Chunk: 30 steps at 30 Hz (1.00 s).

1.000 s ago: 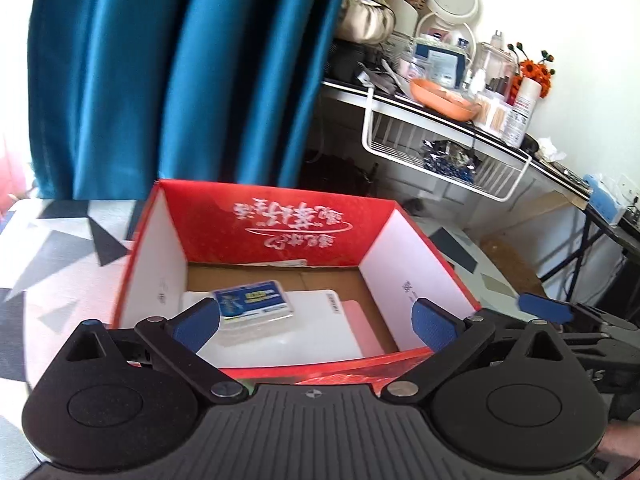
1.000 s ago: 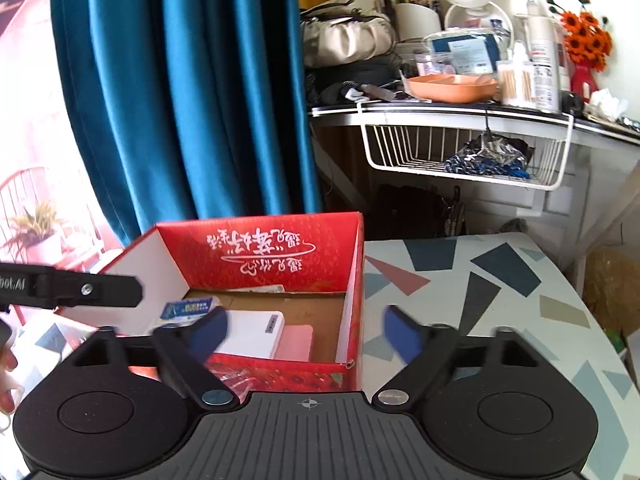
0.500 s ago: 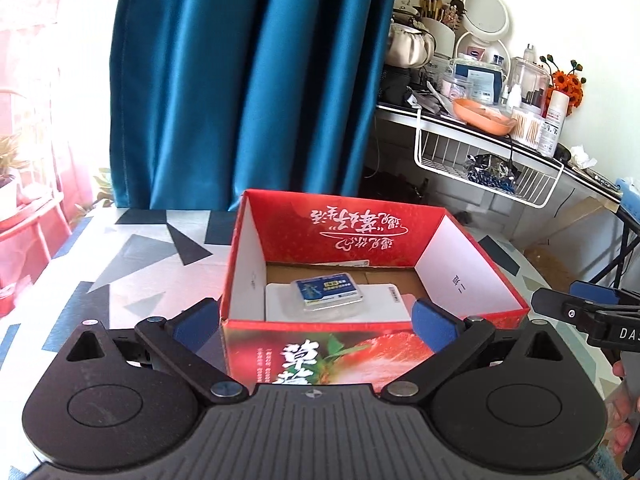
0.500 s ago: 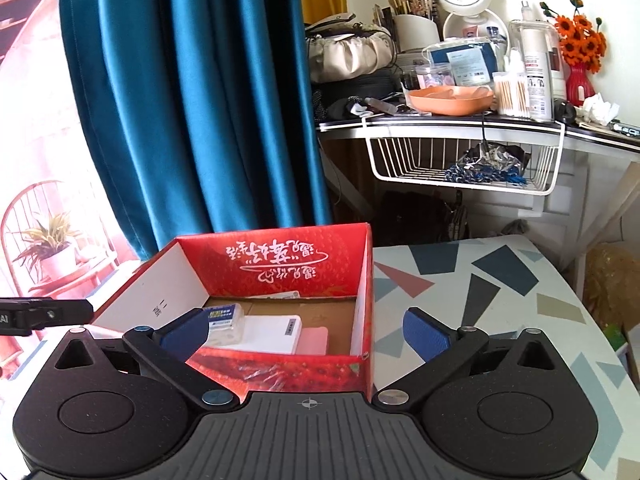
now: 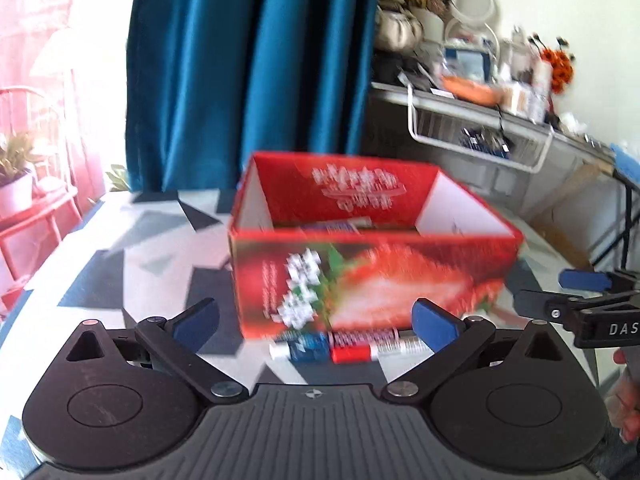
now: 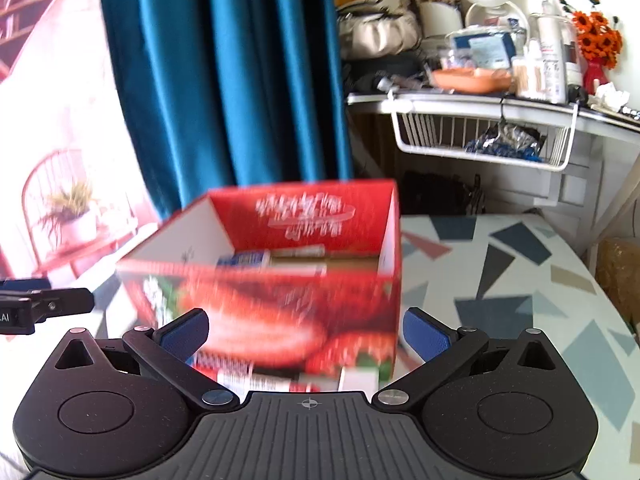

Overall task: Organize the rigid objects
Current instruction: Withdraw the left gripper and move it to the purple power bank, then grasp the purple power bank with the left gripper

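Hand-held gripper before strawberry-printed red box

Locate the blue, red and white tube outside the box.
In the left wrist view, the tube lies on the patterned table against the red box's front wall.

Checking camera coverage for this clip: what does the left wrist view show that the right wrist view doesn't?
Left only: the whole tube lying in front of the box, and fingers at the right edge.
Right only: a small white item by the box's front.
Both: the red box on the patterned table, the curtain, both grippers open.
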Tool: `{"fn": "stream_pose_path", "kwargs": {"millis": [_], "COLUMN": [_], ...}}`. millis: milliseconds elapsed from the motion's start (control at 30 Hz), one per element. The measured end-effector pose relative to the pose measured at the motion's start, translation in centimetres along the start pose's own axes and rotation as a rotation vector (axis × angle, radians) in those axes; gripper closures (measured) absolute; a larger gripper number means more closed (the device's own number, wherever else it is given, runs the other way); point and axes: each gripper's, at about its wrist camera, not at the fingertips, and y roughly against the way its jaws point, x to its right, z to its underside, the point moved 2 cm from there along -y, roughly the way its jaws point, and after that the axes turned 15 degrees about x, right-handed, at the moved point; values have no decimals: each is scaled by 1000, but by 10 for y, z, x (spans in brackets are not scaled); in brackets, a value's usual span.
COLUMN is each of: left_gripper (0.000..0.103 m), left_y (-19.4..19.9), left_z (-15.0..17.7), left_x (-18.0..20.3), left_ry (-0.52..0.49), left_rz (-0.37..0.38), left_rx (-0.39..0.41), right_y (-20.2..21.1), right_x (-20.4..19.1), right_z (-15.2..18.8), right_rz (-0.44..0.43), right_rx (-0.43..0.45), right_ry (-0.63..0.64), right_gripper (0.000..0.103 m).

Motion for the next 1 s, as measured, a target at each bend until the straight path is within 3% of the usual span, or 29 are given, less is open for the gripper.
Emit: {"fn": "stream_pose_path", "kwargs": {"millis": [233, 667, 900, 1000], "left_gripper": [0, 0, 1, 7], "left_y": [-6, -21, -31, -35], "left_z": [28, 49, 61, 63], "left_x": [11, 4, 4, 1], "left_ry": [-42, 14, 39, 71], "left_rz": [49, 66, 89, 97], "left_rx": [-54, -142, -187, -200], "right_y": [2, -20, -27, -29], "right_x": [-19, 0, -2, -3], "right_z": [60, 90, 98, 100], "right_rz": [-48, -25, -46, -65], "right_rx": [-110, -208, -244, -252], "right_ry": [144, 46, 45, 44], "right_gripper": [1, 8, 27, 37]}}
